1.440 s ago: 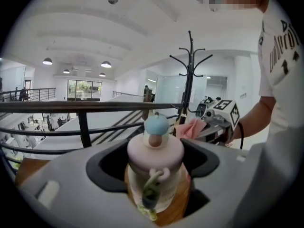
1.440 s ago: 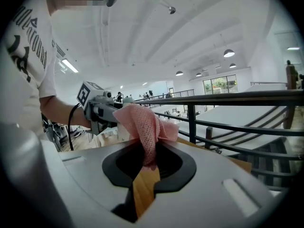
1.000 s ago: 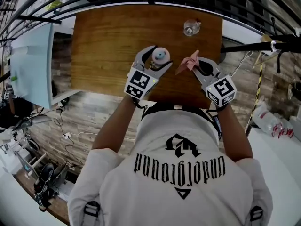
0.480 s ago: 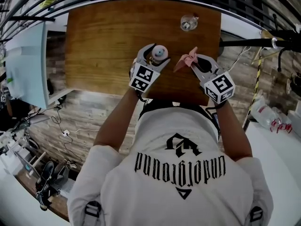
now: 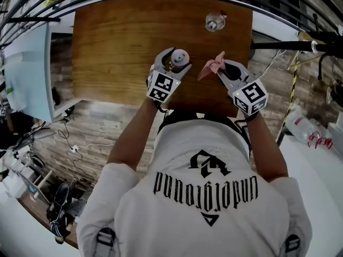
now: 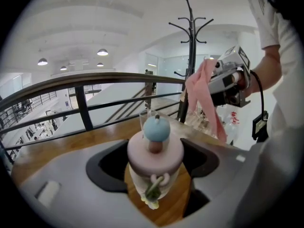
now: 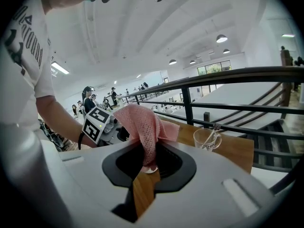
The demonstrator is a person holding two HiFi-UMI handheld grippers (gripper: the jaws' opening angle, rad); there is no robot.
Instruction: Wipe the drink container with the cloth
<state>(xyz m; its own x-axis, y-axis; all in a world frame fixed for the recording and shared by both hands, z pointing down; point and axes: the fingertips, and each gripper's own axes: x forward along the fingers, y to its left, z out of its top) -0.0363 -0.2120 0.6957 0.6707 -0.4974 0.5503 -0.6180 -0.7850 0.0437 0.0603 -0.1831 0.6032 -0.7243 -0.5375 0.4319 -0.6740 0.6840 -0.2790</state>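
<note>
Pink cloth [image 7: 142, 122] is pinched between the jaws of the right tool [image 5: 223, 70], over the near part of the wooden desk [image 5: 123, 42]. Just beside it, the left tool [image 5: 176, 61] grips the upright drink container [image 6: 155, 148] by its pink, blue-knobbed lid. A glass [image 5: 214, 22] stands well apart near the desk's far edge.
</note>
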